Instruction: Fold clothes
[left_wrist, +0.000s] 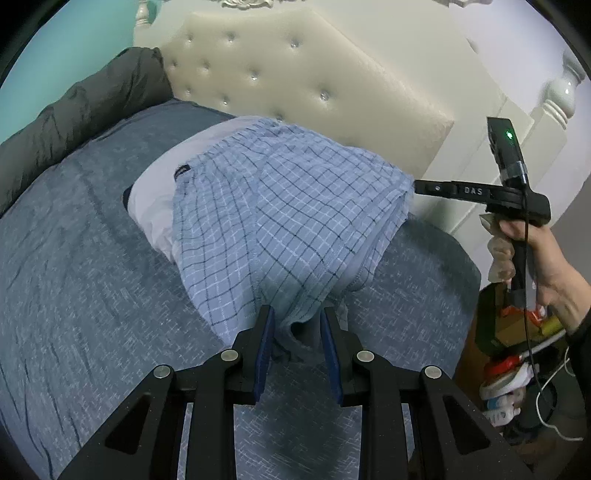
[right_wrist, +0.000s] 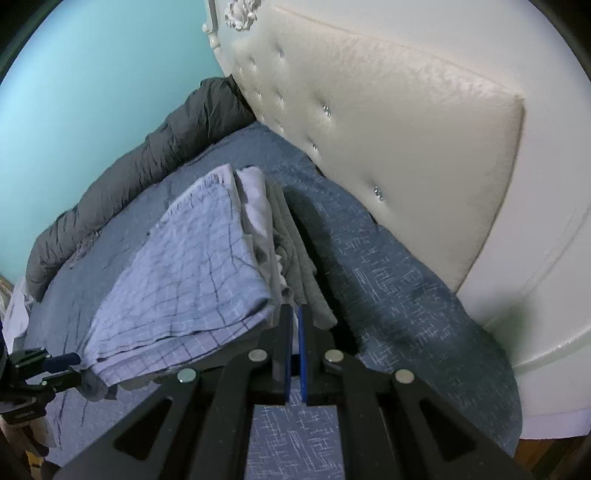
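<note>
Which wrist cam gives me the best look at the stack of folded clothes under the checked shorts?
The right wrist view. It looks along the pile's side, so the layers under the checked shorts show: a pale garment and grey folded cloth. The left wrist view shows mostly the shorts' top, with only the pale garment peeking out.

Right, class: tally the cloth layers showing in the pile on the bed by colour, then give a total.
blue checked cloth: 1
pale white cloth: 1
grey cloth: 1
Total: 3
</note>
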